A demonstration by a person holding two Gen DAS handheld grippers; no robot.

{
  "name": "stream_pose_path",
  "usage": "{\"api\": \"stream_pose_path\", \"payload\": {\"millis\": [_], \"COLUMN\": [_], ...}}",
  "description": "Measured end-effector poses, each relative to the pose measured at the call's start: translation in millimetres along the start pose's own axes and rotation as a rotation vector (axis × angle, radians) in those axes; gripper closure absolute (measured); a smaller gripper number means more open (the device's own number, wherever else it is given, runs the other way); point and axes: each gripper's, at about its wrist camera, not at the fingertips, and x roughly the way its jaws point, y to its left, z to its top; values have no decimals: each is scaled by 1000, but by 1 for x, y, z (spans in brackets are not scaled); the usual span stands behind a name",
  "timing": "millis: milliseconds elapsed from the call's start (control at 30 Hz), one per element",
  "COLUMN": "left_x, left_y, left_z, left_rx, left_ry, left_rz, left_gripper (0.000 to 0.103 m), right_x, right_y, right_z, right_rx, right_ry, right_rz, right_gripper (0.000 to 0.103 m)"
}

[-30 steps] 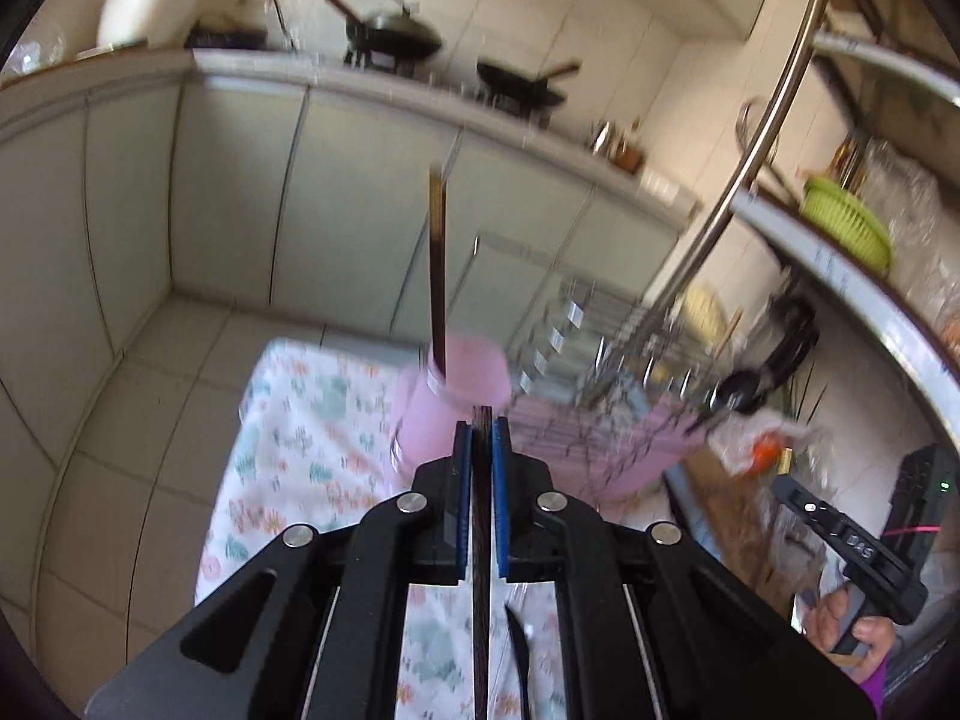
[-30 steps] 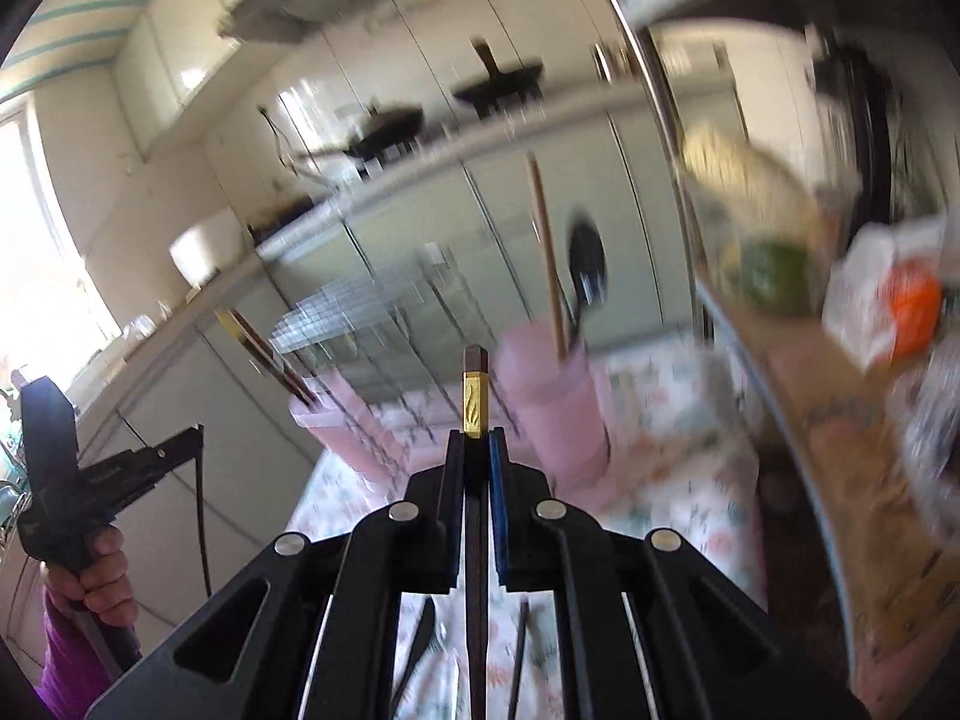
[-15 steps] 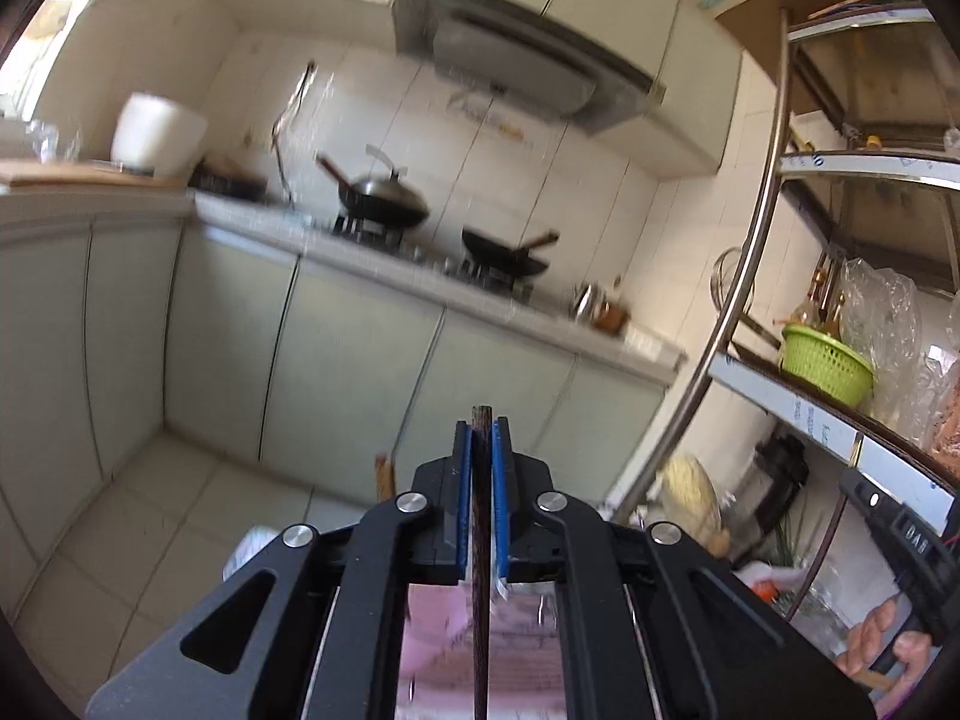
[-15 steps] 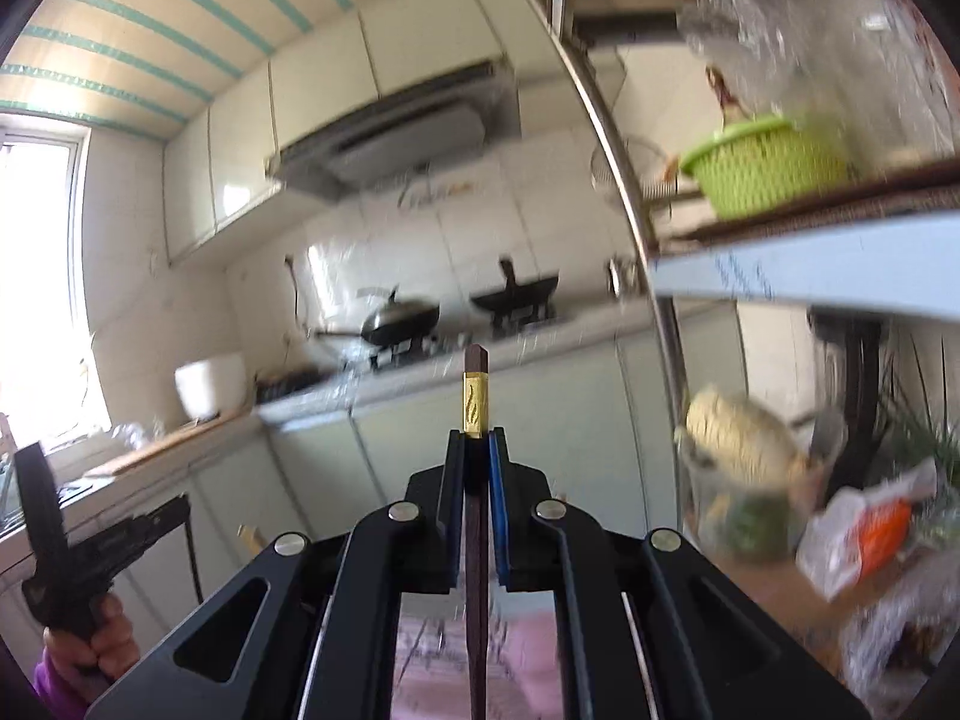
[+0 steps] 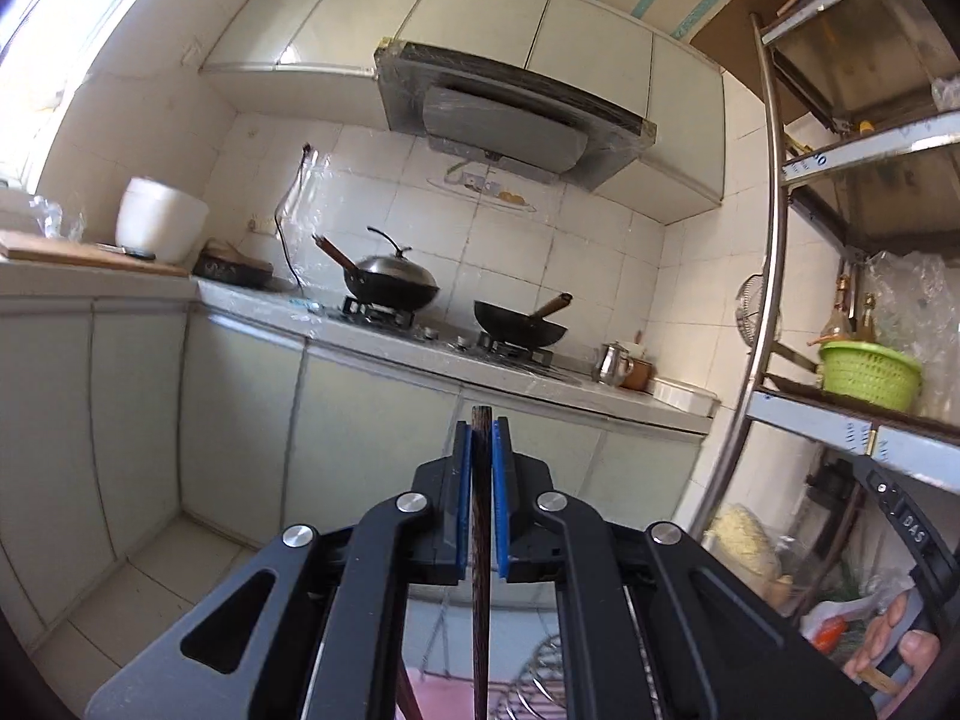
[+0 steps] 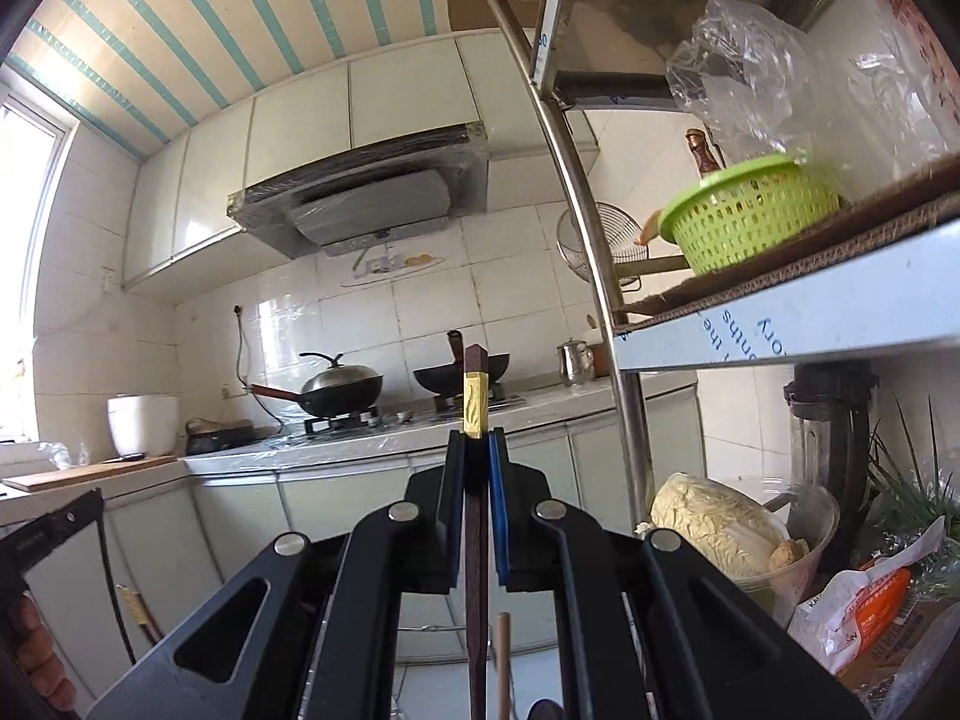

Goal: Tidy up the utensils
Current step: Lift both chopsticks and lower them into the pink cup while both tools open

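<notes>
My left gripper [image 5: 481, 429] is shut on a dark wooden chopstick [image 5: 480, 576] that runs back between its blue pads [image 5: 461, 498] and ends just past the tips. My right gripper [image 6: 478, 438] is shut on a dark chopstick with a gold band [image 6: 474, 408], whose top sticks out above the tips. Both grippers point level at the kitchen counter, high above the table. At the bottom of the left wrist view a pink holder [image 5: 438, 702] and a wire rack [image 5: 540, 678] barely show. A light wooden utensil handle [image 6: 503, 660] stands below the right gripper.
A metal shelf post [image 5: 765, 324] and shelves with a green basket [image 6: 750, 213] stand on the right. A cabbage in a clear bowl [image 6: 720, 525] sits on a lower shelf. Ahead are the stove counter [image 5: 456, 354] with two woks and pale cabinets below.
Both grippers have tilted up and risen with their chopsticks. The table, pink holder and wire rack have dropped almost out of both views; the wall, hood and ceiling now fill them.
</notes>
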Motion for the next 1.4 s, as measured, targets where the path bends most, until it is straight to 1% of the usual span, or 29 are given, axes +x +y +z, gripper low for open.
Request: {"api": "stream_pose_path", "payload": {"millis": [133,300,467,633,800,900,967,1033,1067,1100,1167,1300,1400], "left_x": [9,17,21,11,2,0,0,-3,-5,-9,-16,-36,-51], "left_y": [-3,-3,2,9,17,21,24,26,28,29,31,37,40], "left_z": [-10,-23,-39,-55,-72,-80,-84,-86,-85,-84,-80,-68,-63], "left_rx": [41,69,65,49,46,34,33,35,32,24,9,-13,-26], "left_ry": [-33,-54,-34,2,65,124,171,198,209,214,212,192,199], "left_rz": [26,43,36,28,20,2,-6,-12,-15,-20,-27,-16,-5], "left_gripper": [97,97,97,97,97,97,97,95,89,79,71,70,70], "right_x": [7,9,3,-6,-12,-15,-15,-18,-22,-25,-30,-50,-65], "right_y": [0,3,3,5,5,6,7,7,6,6,6,5,3], "right_z": [-13,-31,-48,-61,-71,-77,-77,-77,-75,-72,-67,-55,-48], "right_rx": [-12,-18,-9,-13,-14,-14,-23,-23,-18,-17,-20,-16,-11], "right_ry": [2,55,122,190,261,315,344,358,357,356,353,333,326], "right_rz": [2,13,22,29,32,36,32,37,37,38,39,41,40], "right_gripper": [96,96,96,95,95,95,92,73,71,71,71,71,71]}}
